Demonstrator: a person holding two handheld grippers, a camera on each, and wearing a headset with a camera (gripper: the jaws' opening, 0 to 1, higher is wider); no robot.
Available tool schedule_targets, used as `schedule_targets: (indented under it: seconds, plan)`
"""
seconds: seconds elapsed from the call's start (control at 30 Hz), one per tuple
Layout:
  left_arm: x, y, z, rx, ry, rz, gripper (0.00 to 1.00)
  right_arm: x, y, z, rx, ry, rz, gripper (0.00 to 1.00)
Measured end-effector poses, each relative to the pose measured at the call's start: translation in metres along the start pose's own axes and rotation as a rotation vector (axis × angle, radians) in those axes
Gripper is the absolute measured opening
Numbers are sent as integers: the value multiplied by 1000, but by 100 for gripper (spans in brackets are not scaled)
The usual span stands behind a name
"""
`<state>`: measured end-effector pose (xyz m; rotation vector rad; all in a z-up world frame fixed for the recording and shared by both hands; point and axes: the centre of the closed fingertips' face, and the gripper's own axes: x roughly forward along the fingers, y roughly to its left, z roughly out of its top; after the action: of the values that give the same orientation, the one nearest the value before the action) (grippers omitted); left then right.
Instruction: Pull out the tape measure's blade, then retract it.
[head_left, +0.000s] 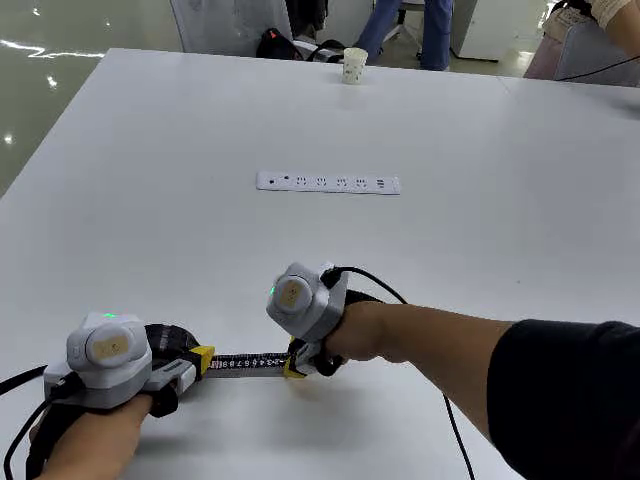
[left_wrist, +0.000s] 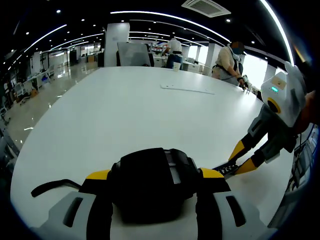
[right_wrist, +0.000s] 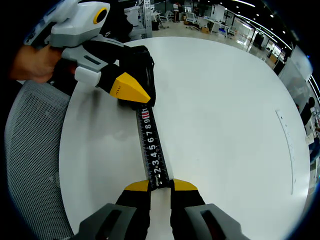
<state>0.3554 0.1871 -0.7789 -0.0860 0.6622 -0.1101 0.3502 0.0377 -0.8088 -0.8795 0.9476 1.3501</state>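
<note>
1. Head view: your left gripper (head_left: 195, 362) has its jaws clamped around the black tape measure (head_left: 165, 338), at the near left of the white table (head_left: 400, 120).
2. Your right gripper (right_wrist: 161, 185) is pinched narrow on the blade (right_wrist: 151, 145) tip, just right of the case.
3. The blade's out a short stretch, running straight between both grippers.

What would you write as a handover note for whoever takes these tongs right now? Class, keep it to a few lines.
Left tongs: shut on the tape measure case, at the near edge of the table.
Right tongs: shut on the tip of the blade.
Blade: partly out, stretched between them.
Done: pull begun.
Left: finish the pull if needed, then retract.
</note>
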Motion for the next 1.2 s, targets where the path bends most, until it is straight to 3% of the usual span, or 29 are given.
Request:
schedule_targets:
  seconds: [1.2]
  plan:
    - [0,1,0,-8,2,-9,62,6,1,12,15,-27,-5,11]
